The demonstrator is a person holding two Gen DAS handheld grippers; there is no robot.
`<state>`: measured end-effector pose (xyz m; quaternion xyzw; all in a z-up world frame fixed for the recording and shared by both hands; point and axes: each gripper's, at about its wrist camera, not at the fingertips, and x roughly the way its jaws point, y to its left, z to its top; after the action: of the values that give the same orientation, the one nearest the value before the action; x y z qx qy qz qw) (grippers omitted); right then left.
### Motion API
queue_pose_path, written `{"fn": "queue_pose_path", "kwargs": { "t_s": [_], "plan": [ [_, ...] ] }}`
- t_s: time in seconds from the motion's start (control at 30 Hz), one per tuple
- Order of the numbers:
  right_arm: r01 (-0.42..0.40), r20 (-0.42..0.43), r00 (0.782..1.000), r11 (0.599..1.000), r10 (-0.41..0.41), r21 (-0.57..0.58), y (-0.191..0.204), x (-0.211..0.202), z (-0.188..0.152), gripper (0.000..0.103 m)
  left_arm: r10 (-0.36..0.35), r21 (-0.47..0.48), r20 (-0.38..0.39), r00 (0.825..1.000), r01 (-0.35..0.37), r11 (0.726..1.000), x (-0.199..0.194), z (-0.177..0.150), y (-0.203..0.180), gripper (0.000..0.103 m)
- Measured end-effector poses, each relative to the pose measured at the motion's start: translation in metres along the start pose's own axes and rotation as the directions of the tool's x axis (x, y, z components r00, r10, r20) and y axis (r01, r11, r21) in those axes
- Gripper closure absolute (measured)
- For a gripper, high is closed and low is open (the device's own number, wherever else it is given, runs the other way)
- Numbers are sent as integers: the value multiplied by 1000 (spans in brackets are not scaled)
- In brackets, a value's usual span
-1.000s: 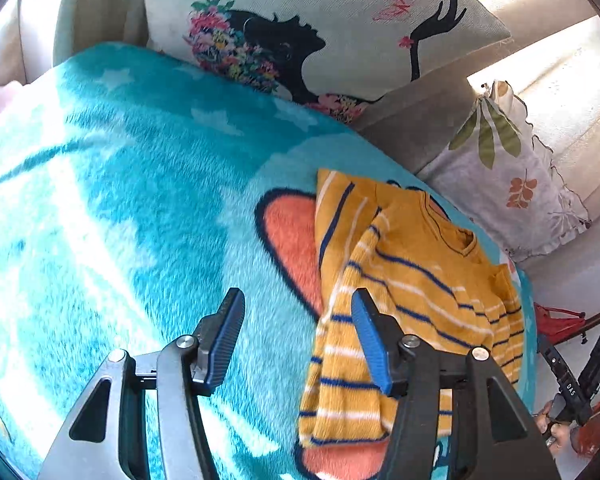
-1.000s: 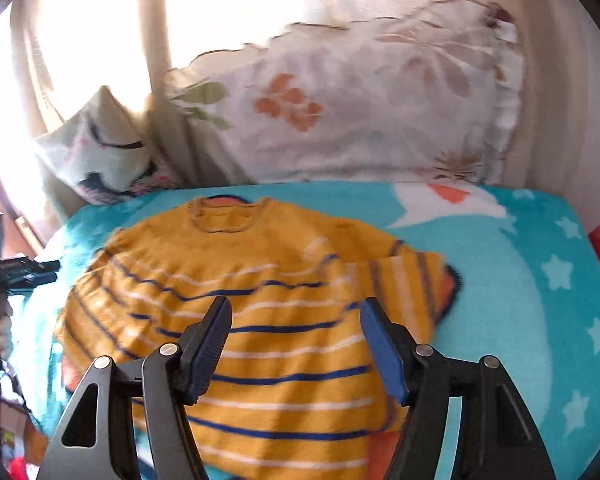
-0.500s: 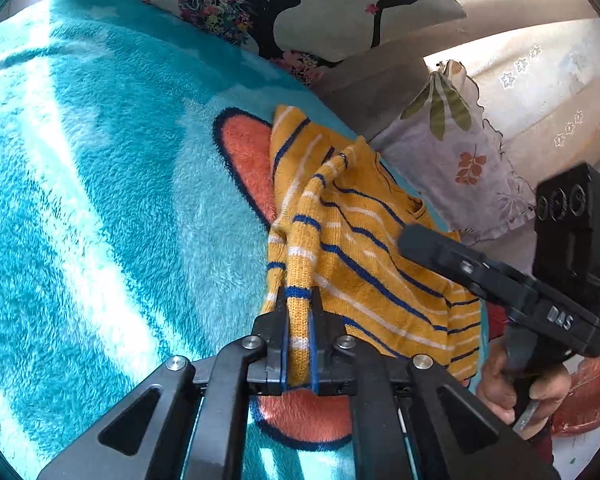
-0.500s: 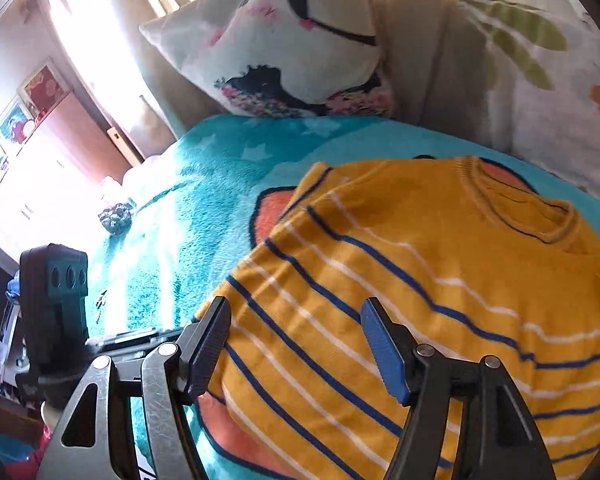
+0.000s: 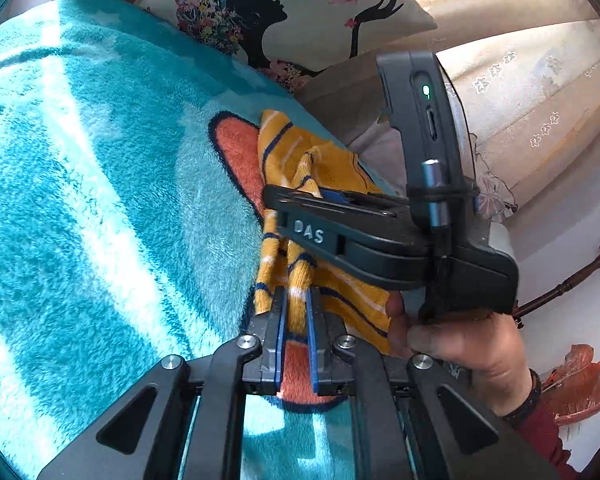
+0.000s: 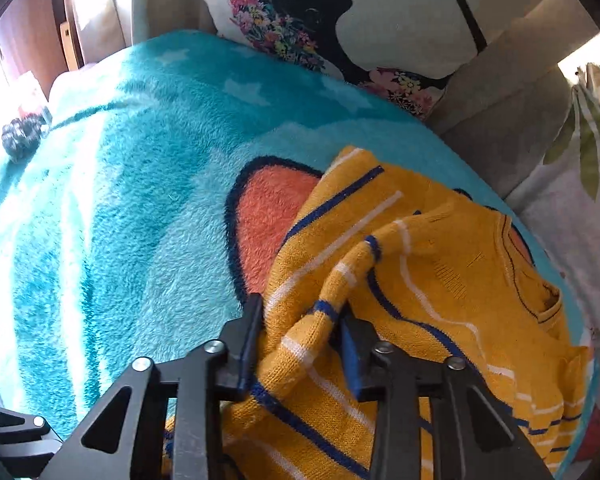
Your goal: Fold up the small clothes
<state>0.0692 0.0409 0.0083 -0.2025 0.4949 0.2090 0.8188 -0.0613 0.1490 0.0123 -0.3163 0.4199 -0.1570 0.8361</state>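
A small mustard-yellow knitted sweater with blue and white stripes [image 6: 440, 280] lies on a teal fleece blanket with an orange patch [image 6: 120, 208], toward the right side and far end of the blanket, just before a white cushion printed with a black silhouette and flowers [image 6: 340, 20]. The sweater's left edge is gathered into a raised ridge whose long axis runs from near to far.

The left gripper [image 5: 296, 320] is clamped on the near end of that ridge. The right gripper [image 6: 300, 340] is placed a little farther along the same ridge, with the roll of knit lying between its fingers; a gap is seen beside the cloth, so it is judged half-closed and not yet tight. Both are set on the left edge, so the fold is judged to go to the right, across the body.

A second ago both grippers hung apart above the flat sweater. Half a second ago the left had already closed on the edge, while the right was wide open above the cloth. Since then the right has been brought down around the ridge.
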Motion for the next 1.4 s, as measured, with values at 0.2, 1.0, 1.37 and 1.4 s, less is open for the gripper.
{"fn": "queue_pose_path", "kwargs": {
  "t_s": [0.2,1.0,1.37,1.4],
  "plan": [
    [-131,77,990,983,122,127,-34,-22,-5,88,10,-15,54,998,-9,1000,-31,4,-5,96],
    [-228,280,960,658,28,717,-342,-99,-282,90,50,212,-200,978,-6,977,95,-27,-142,88],
    [-352,386,920,580,69,735,-365,-103,-283,22,-50,212,-207,977,95,973,165,19,-171,21],
    [-351,372,924,571,86,742,-366,-93,-278,22,-52,204,-232,971,100,974,178,20,-173,21]
  ]
}}
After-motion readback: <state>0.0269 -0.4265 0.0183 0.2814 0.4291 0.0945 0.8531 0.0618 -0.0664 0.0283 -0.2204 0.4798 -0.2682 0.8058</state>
